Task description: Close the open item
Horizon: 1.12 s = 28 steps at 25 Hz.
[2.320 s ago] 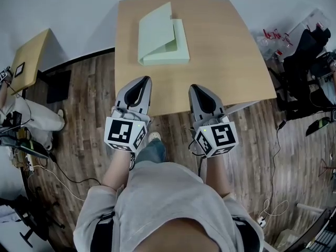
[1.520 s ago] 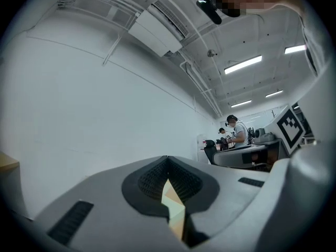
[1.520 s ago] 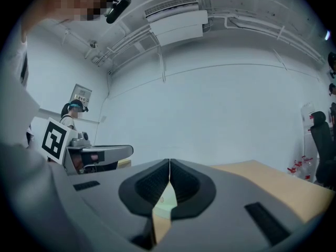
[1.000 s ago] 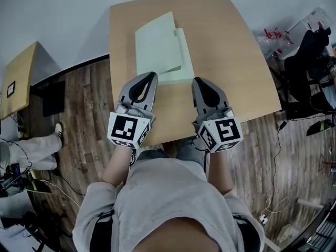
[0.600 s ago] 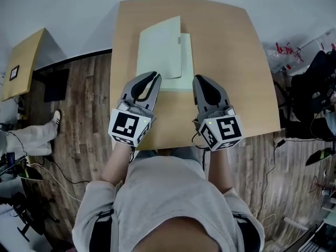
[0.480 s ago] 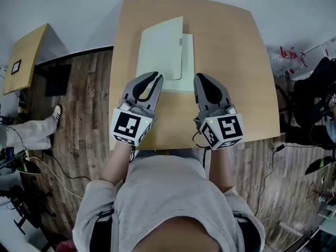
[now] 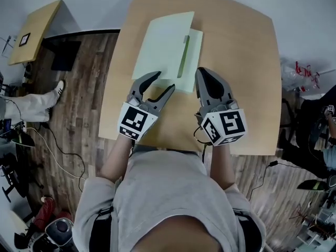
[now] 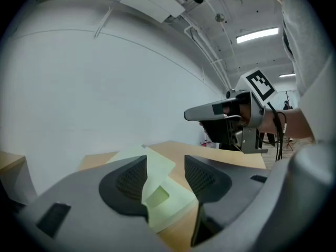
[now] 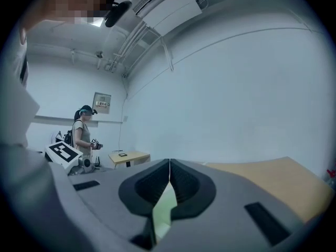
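A pale green folder-like case (image 7: 163,43) lies on the wooden table (image 7: 236,62), its lid raised off the base (image 7: 194,51). My left gripper (image 7: 165,84) is at the case's near left corner. Its jaws have just been opening and now stand apart. In the left gripper view the case (image 8: 157,196) shows through the gap of the left gripper (image 8: 165,161), and neither pad presses on it. My right gripper (image 7: 202,72) is shut and empty, just short of the case's near right edge. In the right gripper view the right gripper (image 9: 169,163) is shut, with a strip of the case (image 9: 164,206) showing below it.
A small side table (image 7: 37,30) stands at the far left, with a seated person's leg and shoe (image 7: 31,106) beside it. Cables lie on the wood floor. Another person (image 9: 83,130) stands at the back of the room. The table's near edge runs under my wrists.
The left jaws went from shut to open. Both grippers moved forward and lower, up to the case's near edge. The right gripper stayed shut.
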Each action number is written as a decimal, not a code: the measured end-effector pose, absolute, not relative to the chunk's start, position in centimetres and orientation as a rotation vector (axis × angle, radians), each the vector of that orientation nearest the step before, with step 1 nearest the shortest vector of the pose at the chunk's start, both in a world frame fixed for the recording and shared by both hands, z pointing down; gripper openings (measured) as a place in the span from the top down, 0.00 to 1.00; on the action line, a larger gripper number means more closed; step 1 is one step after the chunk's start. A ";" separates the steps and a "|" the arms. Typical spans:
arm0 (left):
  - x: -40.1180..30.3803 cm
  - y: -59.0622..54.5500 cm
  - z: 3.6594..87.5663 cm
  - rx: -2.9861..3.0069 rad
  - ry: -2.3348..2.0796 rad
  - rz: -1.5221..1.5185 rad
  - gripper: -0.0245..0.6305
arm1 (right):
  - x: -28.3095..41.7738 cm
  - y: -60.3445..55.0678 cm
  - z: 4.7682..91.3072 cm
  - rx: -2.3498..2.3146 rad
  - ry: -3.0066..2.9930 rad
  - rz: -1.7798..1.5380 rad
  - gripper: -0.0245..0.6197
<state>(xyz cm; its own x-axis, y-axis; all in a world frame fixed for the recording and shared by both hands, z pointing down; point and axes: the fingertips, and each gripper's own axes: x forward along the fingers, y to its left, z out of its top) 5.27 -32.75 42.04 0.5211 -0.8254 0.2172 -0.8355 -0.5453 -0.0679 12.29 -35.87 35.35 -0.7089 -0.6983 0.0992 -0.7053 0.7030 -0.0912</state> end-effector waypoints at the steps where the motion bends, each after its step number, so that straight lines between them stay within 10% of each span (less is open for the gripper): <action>1: 5.6 -33.0 42.6 2.694 -1.480 0.370 0.64 | 12.4 -36.1 35.6 1.155 -2.850 0.193 0.95; 15: 5.3 -37.1 46.2 2.513 -1.790 0.470 0.58 | 14.9 -39.2 38.2 0.994 -2.870 0.262 0.95; 28: 9.2 -37.6 52.7 2.391 -1.478 0.561 0.81 | 15.9 -40.0 39.3 0.939 -2.873 0.281 0.95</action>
<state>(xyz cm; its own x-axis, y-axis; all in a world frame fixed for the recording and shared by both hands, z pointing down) 9.18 -37.57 52.74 0.4031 -0.7908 0.4605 -0.8973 -0.4405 0.0289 15.93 -39.99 39.27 -0.8035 -0.5741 0.1574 -0.5937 0.7921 -0.1417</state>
